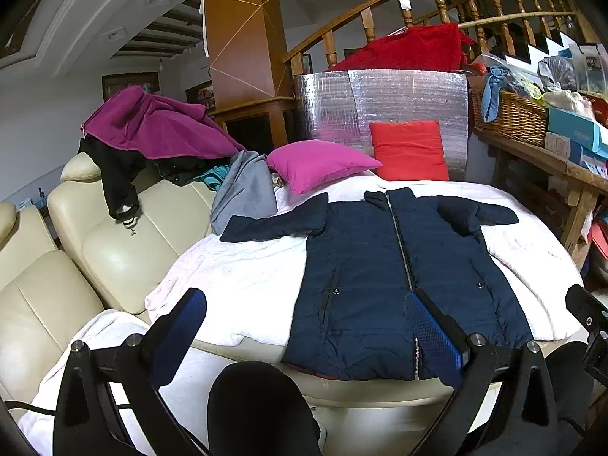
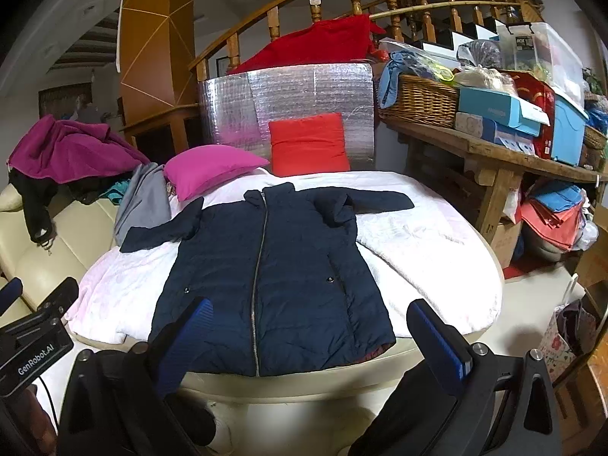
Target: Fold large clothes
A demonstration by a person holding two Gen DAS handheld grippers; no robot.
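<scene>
A navy zip-up padded jacket [image 1: 364, 273] lies flat, front up, on a white blanket [image 1: 235, 277], with both sleeves spread sideways and its hem at the near edge. It also shows in the right wrist view [image 2: 273, 273]. My left gripper [image 1: 304, 323] is open and empty, held just short of the hem's left half. My right gripper [image 2: 311, 334] is open and empty, held just short of the hem's right half. Neither touches the jacket.
A pink pillow [image 1: 319, 163], a red pillow [image 1: 408, 150] and a grey garment [image 1: 243, 190] lie beyond the jacket. A cream sofa [image 1: 114, 243] with purple and black clothes stands left. A cluttered wooden table [image 2: 490, 152] stands right. A silver foil panel [image 2: 288, 102] stands behind.
</scene>
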